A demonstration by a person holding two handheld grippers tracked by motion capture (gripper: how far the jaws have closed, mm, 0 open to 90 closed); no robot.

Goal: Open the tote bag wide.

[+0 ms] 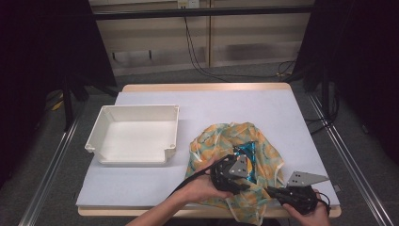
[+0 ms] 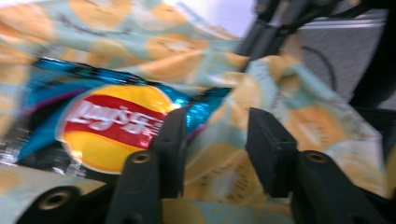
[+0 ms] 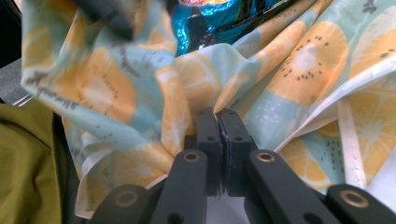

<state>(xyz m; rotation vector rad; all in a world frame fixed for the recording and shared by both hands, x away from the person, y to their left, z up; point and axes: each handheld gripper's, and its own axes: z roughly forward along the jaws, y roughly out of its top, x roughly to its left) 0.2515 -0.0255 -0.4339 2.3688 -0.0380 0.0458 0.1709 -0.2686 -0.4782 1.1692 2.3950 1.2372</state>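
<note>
The fabric bag with the orange-slice print is lying on the near right part of the table, and a blue chip packet is sitting in its mouth. I am judging the cloth to be soft, thin and light, so it is folding and bunching wherever it is pulled; the best place to take it is the hem or the white strap, where the layers are thicker. The packet is looking light, glossy and slippery, and its content is fragile, so it is asking for a gentle hold at the crimped edge, not at the middle.

The right gripper is pressing its fingers together on a gathered fold of the cloth, which is rising directly from between them; the packet is lying just beyond that fold. The left gripper is standing with its fingers spread, with cloth lying in the gap, but the pads are not pressing on it. The packet is lying beside its left finger, seemingly touching it, though the picture is blurred.
</note>
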